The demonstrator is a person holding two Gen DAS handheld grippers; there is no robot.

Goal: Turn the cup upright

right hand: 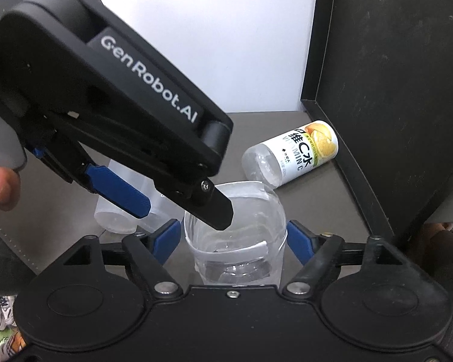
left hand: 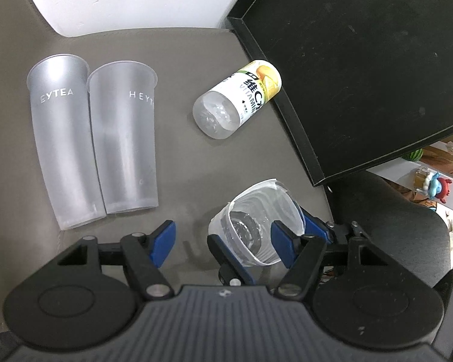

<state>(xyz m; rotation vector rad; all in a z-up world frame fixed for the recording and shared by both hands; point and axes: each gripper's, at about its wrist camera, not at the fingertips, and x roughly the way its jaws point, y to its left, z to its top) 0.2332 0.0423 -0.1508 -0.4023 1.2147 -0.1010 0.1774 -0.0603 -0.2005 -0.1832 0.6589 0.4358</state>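
A clear plastic cup (left hand: 256,220) with a white rim stands mouth-up on the grey mat. My right gripper (right hand: 235,235) has a blue finger on each side of the cup (right hand: 235,241) and grips it. My left gripper (left hand: 223,238) is open; its right finger (left hand: 282,239) reaches inside the cup's mouth, its left finger (left hand: 163,241) stays outside. In the right wrist view the left gripper's body (right hand: 111,105) comes in from the upper left, one black fingertip (right hand: 219,211) inside the cup.
Two frosted HEYTEA cups (left hand: 63,150) (left hand: 126,138) lie side by side on the mat at the left. A vitamin C bottle (left hand: 235,99) lies on its side against a black tray (left hand: 362,60). A black chair back (left hand: 392,226) is at the right.
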